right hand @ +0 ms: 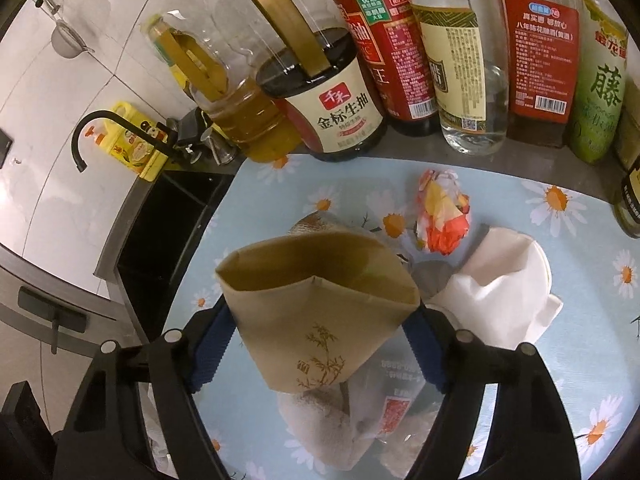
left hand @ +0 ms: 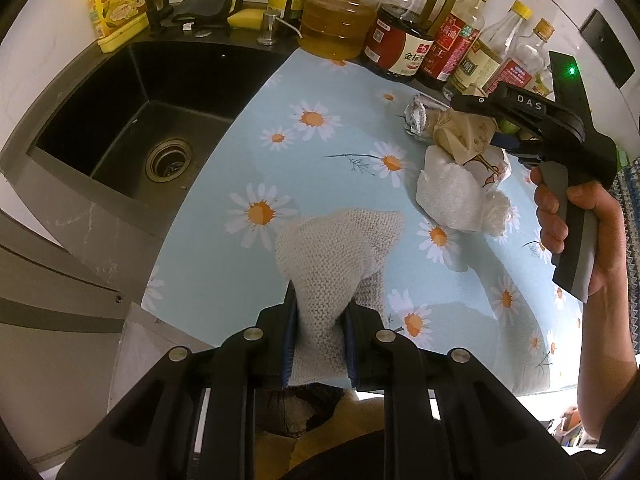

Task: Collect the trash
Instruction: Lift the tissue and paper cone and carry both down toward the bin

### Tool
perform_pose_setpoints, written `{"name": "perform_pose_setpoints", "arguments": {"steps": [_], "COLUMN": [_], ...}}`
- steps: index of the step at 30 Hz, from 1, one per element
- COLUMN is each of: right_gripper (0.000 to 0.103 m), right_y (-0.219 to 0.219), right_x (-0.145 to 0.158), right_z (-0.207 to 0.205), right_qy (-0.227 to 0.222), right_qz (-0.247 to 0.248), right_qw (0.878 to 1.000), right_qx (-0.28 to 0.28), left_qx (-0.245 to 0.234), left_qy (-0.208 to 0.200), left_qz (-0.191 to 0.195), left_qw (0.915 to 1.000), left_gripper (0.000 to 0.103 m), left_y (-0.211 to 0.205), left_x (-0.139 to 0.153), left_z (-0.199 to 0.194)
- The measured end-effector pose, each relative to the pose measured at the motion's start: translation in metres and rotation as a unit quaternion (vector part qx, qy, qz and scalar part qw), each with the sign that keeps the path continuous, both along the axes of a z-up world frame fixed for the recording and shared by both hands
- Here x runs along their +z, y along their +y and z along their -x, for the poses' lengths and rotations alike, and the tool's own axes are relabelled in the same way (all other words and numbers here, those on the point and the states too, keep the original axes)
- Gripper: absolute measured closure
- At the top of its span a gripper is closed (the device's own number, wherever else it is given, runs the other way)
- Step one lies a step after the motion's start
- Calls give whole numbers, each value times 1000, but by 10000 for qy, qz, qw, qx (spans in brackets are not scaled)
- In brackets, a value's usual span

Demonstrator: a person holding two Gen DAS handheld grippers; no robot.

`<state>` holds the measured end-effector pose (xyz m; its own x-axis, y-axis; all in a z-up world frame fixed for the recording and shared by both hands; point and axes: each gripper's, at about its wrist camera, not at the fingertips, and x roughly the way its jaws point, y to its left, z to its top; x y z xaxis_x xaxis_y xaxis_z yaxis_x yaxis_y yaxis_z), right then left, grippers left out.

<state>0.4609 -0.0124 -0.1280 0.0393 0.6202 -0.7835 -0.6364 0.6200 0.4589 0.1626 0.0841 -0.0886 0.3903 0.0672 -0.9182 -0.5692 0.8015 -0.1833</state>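
Left claw is pinched tight on a pale knitted cloth, whose free end fans out forward over the daisy-patterned tabletop. Right claw stands fairly wide around a brown paper pouch printed with a bamboo sprig; the blue pads sit at the pouch's two sides, and the left pad appears to stand a little clear of the paper, so whether they press on it I cannot tell. From the left wrist view, a hand grips the right tool's handle over a small heap of trash near the tabletop's far edge. In that heap, a crumpled white napkin lies just beside the pouch, a crushed orange and white wrapper sits a little behind it, and a clear plastic bag with red print lies under the pouch on a beige towel. A row of sauce and oil bottles lines the wall behind. A black sink lies to the left of the tabletop, with a yellow detergent bottle at its far corner.
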Motion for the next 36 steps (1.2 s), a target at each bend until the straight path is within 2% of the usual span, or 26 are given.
{"name": "perform_pose_setpoints", "arguments": {"steps": [15,27,36], "right_gripper": [26,26,26], "right_y": [-26,-71,-110], "right_x": [42,58,59], "right_z": [35,108,172], "right_qy": [-272,-480,-546], "right_qz": [-334,-33,220], "right_qw": [9991,9979,9939], "right_qx": [-6,-425,-928], "left_qx": [-426,-1076,-1672], "left_qy": [-214,-569,-807], "left_qz": [66,195,305], "left_qw": [9988,9924,9821], "left_gripper": [84,84,84], "left_y": [-4,-7,-14], "left_x": [5,7,6], "left_z": [3,26,52]}}
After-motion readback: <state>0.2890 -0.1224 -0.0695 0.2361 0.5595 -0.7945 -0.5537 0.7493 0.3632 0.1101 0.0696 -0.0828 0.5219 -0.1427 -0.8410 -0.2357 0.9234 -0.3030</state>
